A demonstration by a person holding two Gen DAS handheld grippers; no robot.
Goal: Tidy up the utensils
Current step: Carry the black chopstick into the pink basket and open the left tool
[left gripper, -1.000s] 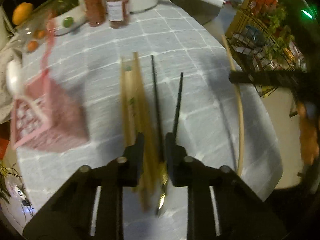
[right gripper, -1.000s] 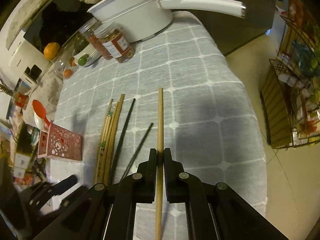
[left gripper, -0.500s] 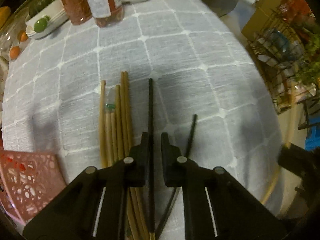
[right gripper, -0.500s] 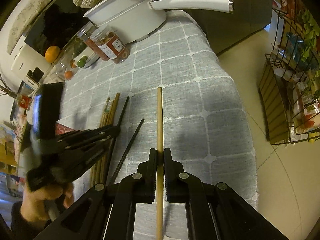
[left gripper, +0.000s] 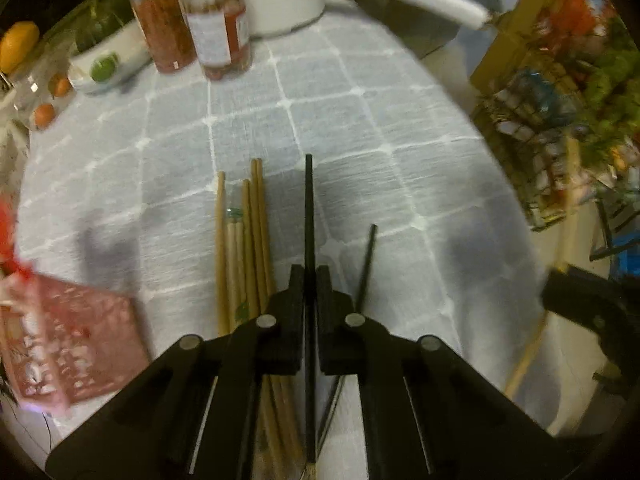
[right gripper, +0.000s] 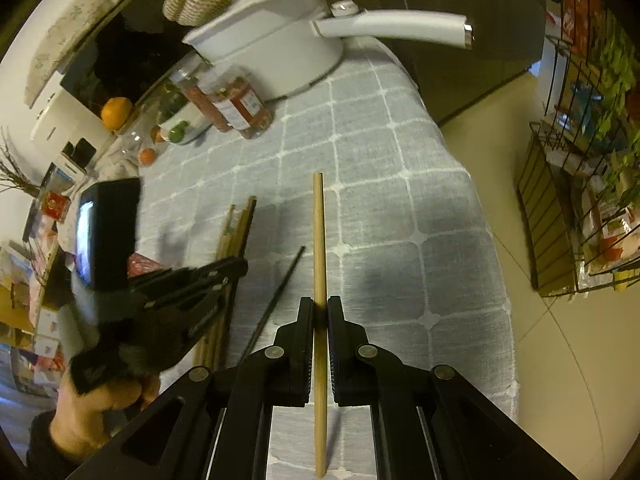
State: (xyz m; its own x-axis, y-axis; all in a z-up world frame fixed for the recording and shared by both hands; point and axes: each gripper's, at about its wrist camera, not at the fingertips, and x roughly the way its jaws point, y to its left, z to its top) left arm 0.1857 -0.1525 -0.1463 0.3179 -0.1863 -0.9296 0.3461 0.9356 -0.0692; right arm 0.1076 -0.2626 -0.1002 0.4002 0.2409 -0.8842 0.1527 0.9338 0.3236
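Observation:
My left gripper [left gripper: 308, 276] is shut on a black chopstick [left gripper: 308, 204] that points away over the grey checked tablecloth. Several wooden chopsticks [left gripper: 244, 240] lie side by side just left of it, and a second black chopstick [left gripper: 367, 260] lies to its right. A pink perforated holder [left gripper: 72, 344] lies on its side at the left. My right gripper [right gripper: 319, 308] is shut on a wooden chopstick [right gripper: 319, 240], held above the cloth. In the right wrist view the left gripper [right gripper: 236, 266] sits over the wooden chopsticks [right gripper: 240, 224].
Two jars [left gripper: 200, 28], a white pot with a long handle [right gripper: 280, 52], a bowl with a lime [left gripper: 104, 68] and fruit stand at the table's far end. The table's right edge drops to the floor, where a wire rack [right gripper: 580, 200] stands.
My left gripper has moved forward along the black chopstick and closed on it. The right gripper still holds its wooden chopstick and has shifted slightly.

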